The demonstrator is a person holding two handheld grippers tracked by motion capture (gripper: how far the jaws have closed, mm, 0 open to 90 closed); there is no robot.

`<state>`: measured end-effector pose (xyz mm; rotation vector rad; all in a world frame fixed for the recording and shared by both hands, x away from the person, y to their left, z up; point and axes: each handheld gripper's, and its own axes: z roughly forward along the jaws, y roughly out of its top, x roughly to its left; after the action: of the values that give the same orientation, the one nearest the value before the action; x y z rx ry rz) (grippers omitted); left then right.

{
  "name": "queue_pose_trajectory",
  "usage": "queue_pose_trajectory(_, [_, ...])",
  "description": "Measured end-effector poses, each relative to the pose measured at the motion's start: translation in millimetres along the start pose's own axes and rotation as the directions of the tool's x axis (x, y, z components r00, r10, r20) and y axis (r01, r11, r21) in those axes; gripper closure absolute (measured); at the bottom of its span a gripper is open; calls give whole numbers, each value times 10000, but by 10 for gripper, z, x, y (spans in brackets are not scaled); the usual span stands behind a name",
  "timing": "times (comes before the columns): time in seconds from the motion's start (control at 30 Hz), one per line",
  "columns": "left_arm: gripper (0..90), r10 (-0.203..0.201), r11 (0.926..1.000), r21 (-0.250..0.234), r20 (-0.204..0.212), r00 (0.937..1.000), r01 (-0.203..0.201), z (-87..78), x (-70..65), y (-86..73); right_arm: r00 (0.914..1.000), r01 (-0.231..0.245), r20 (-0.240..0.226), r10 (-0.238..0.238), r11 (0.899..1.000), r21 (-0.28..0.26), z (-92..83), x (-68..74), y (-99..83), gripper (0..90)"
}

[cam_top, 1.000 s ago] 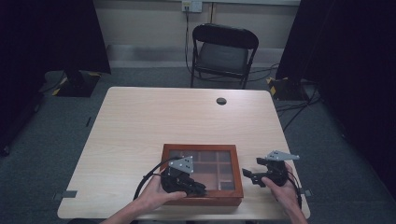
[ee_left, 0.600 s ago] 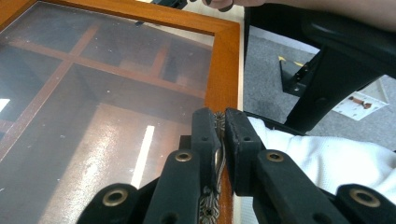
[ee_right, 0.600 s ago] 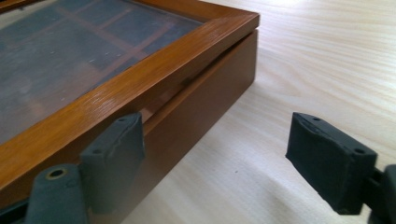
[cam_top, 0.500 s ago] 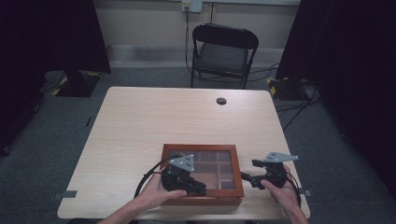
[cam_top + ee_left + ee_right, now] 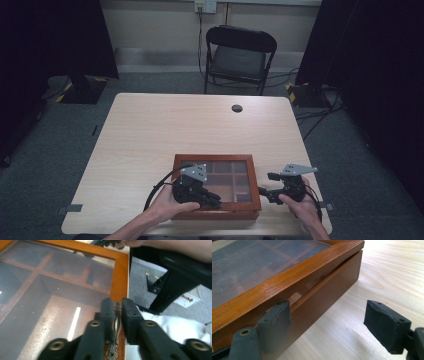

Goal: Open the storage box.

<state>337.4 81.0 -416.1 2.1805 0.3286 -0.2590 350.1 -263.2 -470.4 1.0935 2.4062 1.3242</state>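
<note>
**A:** From up top, where's the box?

**B:** The wooden box (image 5: 217,186) sits at the near edge of the table (image 5: 165,130), lid slightly lifted. The left gripper (image 5: 212,200) is over its near left part, and the right gripper (image 5: 267,186) is just right of it.

**A:** And the left gripper view?

**B:** Its jaws have just eased a touch but sit tight around the brass handle (image 5: 116,322) on the lid's near rail.

**A:** The right gripper view?

**B:** Jaws wide apart, though they've just been closing a bit. One pad (image 5: 275,320) is right against the box's side, nothing between them.

orange-brown wooden box (image 5: 216,212), brassy handle (image 5: 116,322), pale woodgrain table (image 5: 150,135), seemingly black grippers
</note>
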Motion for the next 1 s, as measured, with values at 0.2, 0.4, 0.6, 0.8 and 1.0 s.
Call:
queue_pose_trajectory(0.2, [444,74,10000,-26,-367,9993,-75,-62,-6,-7,10000,-43,-21,43,9999,-95,-9,-3,3,202])
queue_pose_trajectory(0.4, [362,-85,9979,-639,-505,9987,53,-214,-15,-72,9998,-169,-97,166,9993,-320,-28,-10,14,201])
queue_pose_trajectory(0.6, [309,-232,9946,-1023,-777,9967,152,-407,18,-167,9997,-217,-99,212,9987,-458,-41,-9,24,201])
queue_pose_trajectory(0.8, [293,-253,9932,-1150,-778,9966,162,-499,15,-237,9997,-215,-104,211,9988,-441,-41,-10,26,201])
queue_pose_trajectory(1.0, [249,-237,9886,-1501,-1093,9937,70,-604,-6,-318,9997,-240,-52,238,9981,-573,-58,-2,44,201])
